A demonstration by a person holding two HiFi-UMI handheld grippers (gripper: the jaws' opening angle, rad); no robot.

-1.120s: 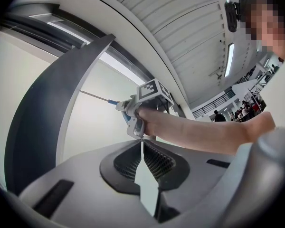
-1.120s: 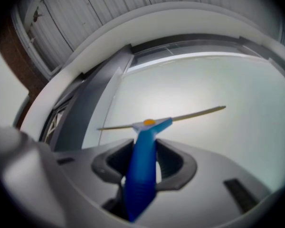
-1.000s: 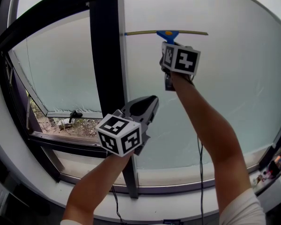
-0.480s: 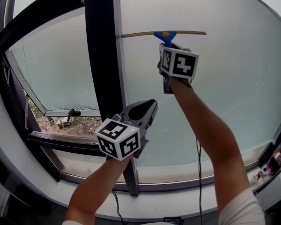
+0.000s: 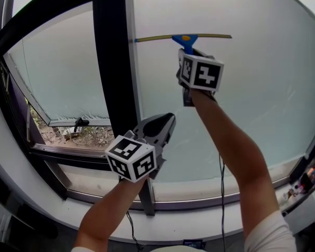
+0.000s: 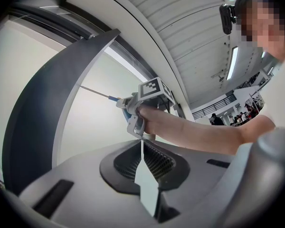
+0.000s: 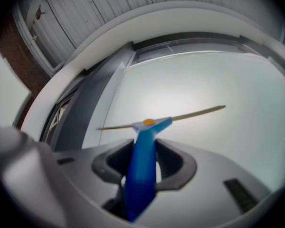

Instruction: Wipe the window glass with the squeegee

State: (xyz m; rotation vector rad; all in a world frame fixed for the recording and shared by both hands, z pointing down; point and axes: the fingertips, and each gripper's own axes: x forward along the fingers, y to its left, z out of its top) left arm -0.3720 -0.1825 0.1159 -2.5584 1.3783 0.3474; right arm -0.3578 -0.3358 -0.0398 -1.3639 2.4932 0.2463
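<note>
frosted window glass (image 5: 262, 88) fills the background, split by a dark upright frame post (image 5: 113, 62). the right tool (image 7: 143, 167) has its jaws clamped on the blue handle of the squeegee (image 5: 185, 38), raised high on the pane just right of the post. the handle points up from the tool; the blade's long axis lies level across the glass, its left end close beside the post. the left tool (image 6: 142, 156) sits lower, in front of the post, its jaws pressed together on nothing.
</note>
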